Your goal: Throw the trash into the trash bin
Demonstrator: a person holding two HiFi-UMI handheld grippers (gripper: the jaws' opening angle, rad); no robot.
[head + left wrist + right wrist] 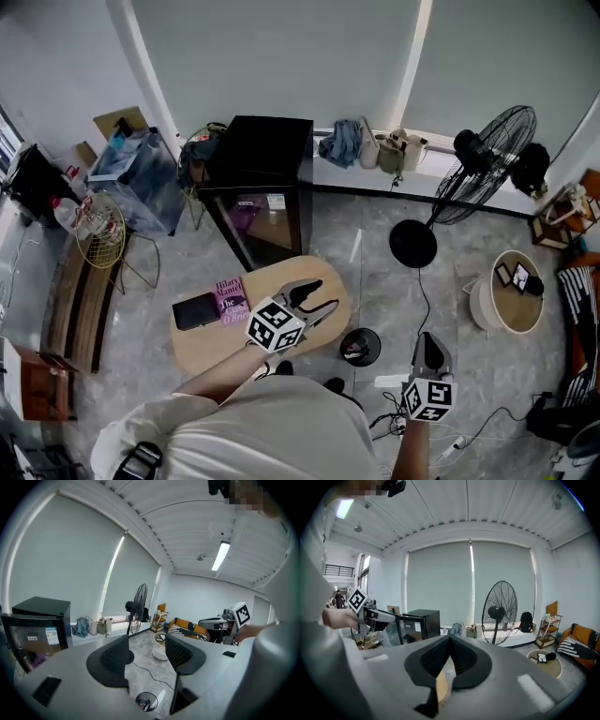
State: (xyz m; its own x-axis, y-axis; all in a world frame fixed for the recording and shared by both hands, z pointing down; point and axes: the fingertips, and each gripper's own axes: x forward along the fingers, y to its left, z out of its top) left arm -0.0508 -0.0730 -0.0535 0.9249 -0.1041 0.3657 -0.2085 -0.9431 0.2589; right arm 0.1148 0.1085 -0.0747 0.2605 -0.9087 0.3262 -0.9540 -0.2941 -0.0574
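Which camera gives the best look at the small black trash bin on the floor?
The head view: the trash bin shows whole from above, beside the wooden table. The left gripper view catches the bin small at the bottom edge, below the jaws. The right gripper view misses it.

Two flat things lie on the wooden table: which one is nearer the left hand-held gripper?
The purple book with the printed cover: it lies between the plain black item and the left hand-held gripper.
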